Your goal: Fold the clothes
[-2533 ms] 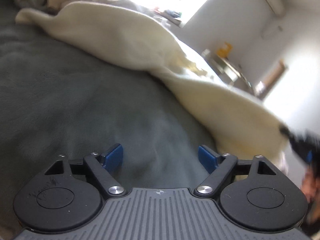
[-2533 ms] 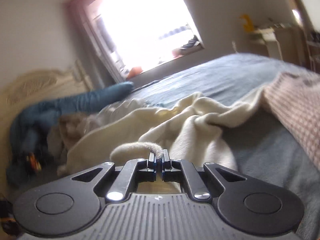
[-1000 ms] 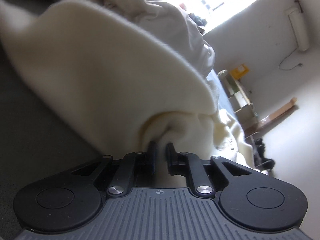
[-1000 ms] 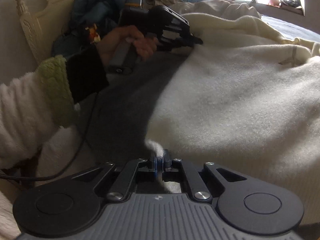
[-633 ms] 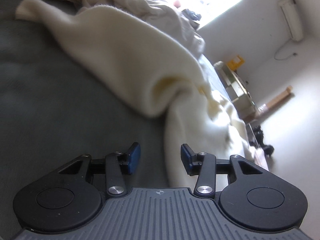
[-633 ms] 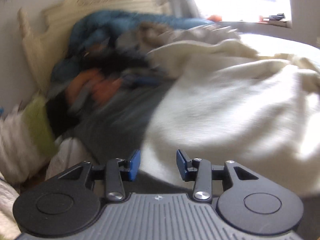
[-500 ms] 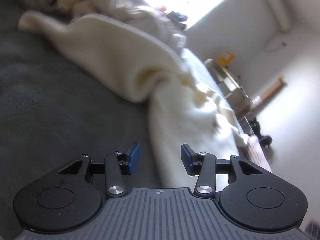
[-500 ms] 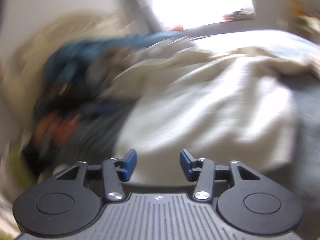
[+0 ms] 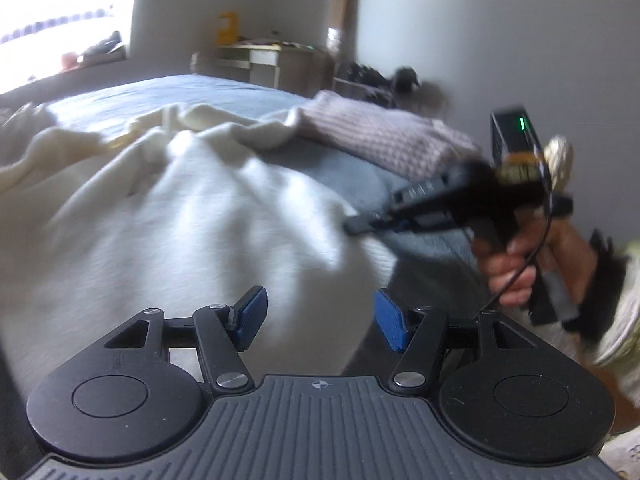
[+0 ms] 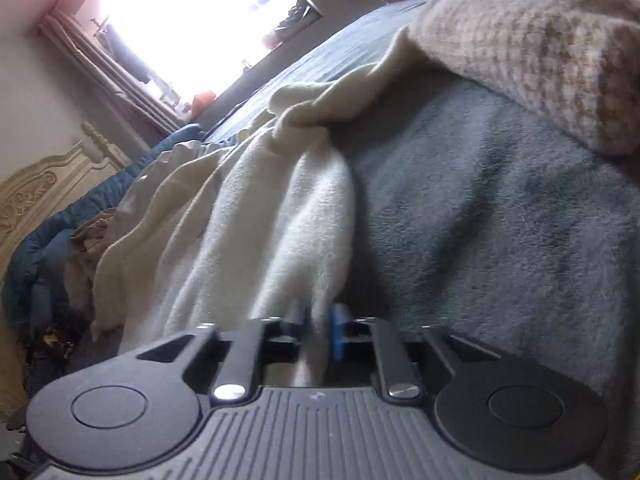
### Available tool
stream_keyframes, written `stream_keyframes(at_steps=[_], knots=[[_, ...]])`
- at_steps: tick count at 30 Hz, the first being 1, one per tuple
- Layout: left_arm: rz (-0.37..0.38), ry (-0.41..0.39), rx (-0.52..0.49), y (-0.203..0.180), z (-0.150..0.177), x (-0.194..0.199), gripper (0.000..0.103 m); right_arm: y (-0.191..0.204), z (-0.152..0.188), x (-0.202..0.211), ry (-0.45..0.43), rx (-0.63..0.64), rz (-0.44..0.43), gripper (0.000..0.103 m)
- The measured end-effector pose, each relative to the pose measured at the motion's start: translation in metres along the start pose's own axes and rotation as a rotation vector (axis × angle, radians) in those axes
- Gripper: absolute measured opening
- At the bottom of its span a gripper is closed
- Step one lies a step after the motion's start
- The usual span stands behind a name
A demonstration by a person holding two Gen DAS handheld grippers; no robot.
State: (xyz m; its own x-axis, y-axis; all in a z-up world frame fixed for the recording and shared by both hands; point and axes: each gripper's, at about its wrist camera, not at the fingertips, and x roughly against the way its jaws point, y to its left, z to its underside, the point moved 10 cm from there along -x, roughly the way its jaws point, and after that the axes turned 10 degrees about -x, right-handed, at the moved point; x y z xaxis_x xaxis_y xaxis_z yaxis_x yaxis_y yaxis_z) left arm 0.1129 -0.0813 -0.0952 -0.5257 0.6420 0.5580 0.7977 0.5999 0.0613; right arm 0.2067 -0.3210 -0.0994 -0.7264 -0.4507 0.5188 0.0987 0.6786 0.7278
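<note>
Right claw pinches the soft, limp cream garment at its hem; left claw gapes empty, having just opened, near the bed edge.

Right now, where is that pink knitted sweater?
The pink sweater lies on the grey bed cover, upper right in both views, just beyond the cream garment, whose far edge touches it.
</note>
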Motion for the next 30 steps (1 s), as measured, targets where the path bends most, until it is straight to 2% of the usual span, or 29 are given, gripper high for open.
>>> stream_keyframes(at_steps=[3,7,10,12,15,17,20,21,22,23,25,28,30], knots=[[-0.005,0.004,-0.05,-0.01,-0.007,-0.02,0.06,0.034,-0.01,0.0,0.035,0.024,-0.106,0.006],[-0.059,-0.041,-0.015,0.006,-0.025,-0.022,0.06,0.088,-0.026,-0.013,0.096,0.076,-0.23,0.006],[-0.122,-0.081,0.101,0.039,-0.028,-0.008,0.053,0.133,-0.035,-0.041,0.161,0.129,-0.293,0.006],[-0.155,-0.072,0.194,0.065,-0.021,-0.005,0.042,0.16,-0.04,-0.061,0.207,0.162,-0.329,0.006],[-0.218,-0.005,0.307,0.1,0.001,-0.011,0.033,0.169,-0.03,-0.104,0.292,0.173,-0.309,0.008],[-0.23,0.032,0.374,0.117,0.017,-0.014,0.032,0.157,-0.026,-0.123,0.35,0.151,-0.272,0.013],[-0.21,0.034,0.438,0.126,0.031,-0.012,0.032,0.129,-0.033,-0.105,0.338,0.06,-0.28,0.015],[-0.205,0.029,0.448,0.128,0.034,-0.01,0.032,0.12,-0.037,-0.095,0.317,0.041,-0.283,0.021],[-0.2,0.026,0.457,0.13,0.037,-0.008,0.032,0.112,-0.044,-0.075,0.26,0.05,-0.286,0.028],[-0.194,0.024,0.463,0.132,0.039,-0.007,0.032,0.105,-0.047,-0.054,0.198,0.079,-0.281,0.03],[-0.172,0.018,0.482,0.134,0.042,-0.007,0.032,0.096,-0.035,-0.019,0.108,0.19,-0.236,0.037],[-0.151,0.003,0.522,0.132,0.046,0.004,0.032,0.092,0.017,0.006,0.046,0.431,-0.101,0.037],[-0.142,-0.011,0.547,0.13,0.049,0.015,0.037,0.095,0.051,0.012,0.009,0.562,-0.041,0.036]])
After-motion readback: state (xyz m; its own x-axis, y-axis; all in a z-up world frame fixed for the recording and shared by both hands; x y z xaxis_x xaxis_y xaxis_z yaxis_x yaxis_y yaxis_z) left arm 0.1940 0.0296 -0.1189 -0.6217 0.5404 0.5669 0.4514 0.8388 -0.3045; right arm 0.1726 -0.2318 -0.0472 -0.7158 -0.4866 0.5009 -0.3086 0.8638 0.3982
